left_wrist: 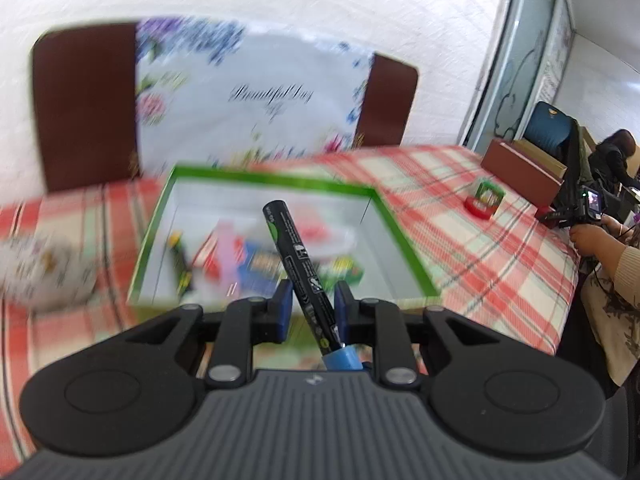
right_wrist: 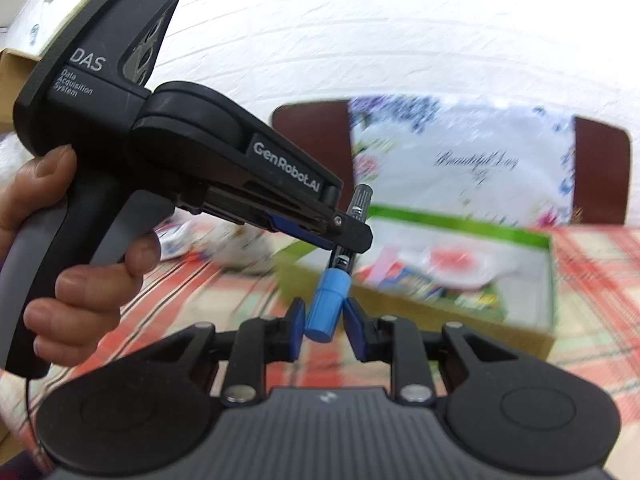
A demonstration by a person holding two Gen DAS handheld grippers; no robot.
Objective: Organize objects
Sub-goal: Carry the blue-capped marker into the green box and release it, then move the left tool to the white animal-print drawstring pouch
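Left wrist view shows the largest thing first: the red plaid tablecloth covering the table, with two brown chairs draped in a floral cloth behind it. On the cloth sits a green-rimmed box already holding blurred packets, likely the collecting place. Smaller still, the left gripper clamps a black marker by its barrel, held tilted above the box's near edge. In the right wrist view the right gripper has its fingers either side of the marker's blue cap; whether they press it cannot be told. The pairing suggests the cap is being seated or pulled before the marker goes in.
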